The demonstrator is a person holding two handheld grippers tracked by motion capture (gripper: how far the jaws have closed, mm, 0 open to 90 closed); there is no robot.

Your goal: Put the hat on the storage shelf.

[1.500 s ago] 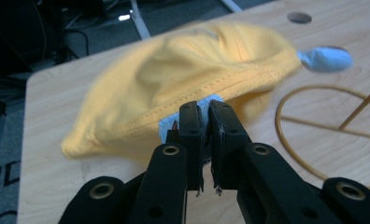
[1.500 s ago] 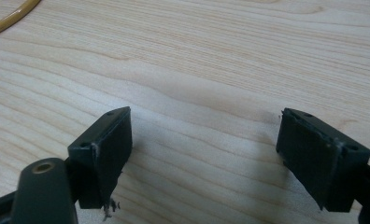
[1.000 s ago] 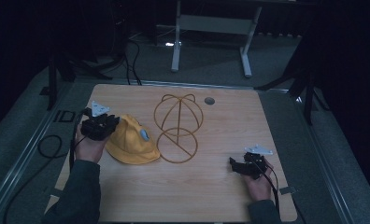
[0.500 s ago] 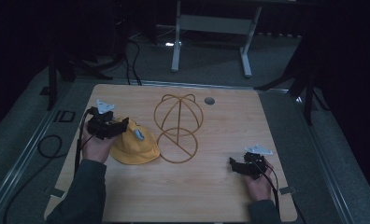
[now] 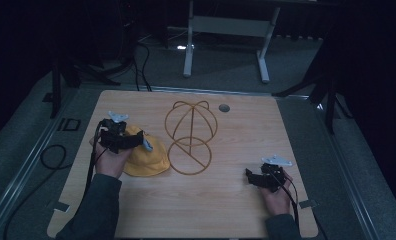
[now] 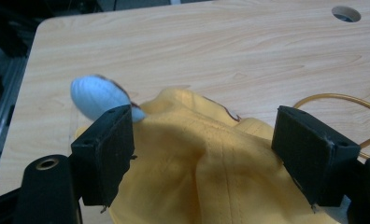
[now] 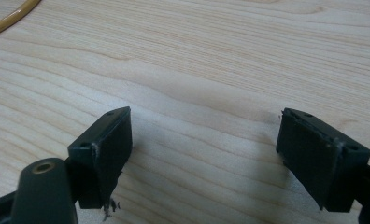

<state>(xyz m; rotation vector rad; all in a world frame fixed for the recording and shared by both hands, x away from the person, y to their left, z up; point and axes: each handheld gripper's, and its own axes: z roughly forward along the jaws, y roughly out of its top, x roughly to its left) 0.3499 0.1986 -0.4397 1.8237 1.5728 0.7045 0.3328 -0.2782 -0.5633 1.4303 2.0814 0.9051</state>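
1. Dark room; pale wooden surface [image 5: 226, 200] under the high camera.
2. Yellow hat [image 5: 145, 159] lies crumpled at the left side of the surface, touching the base ring of the wire hat stand [image 5: 191, 135] to its right.
3. Left claw [image 6: 204, 154] sits right over the hat; its jaws have just been opening and stand wide apart, cloth between them but unpressed.
4. Right claw [image 7: 204, 158] is apart too, empty, well away from the hat.
5. Judgement: left hand nearer; the stand lies to the hat's right.
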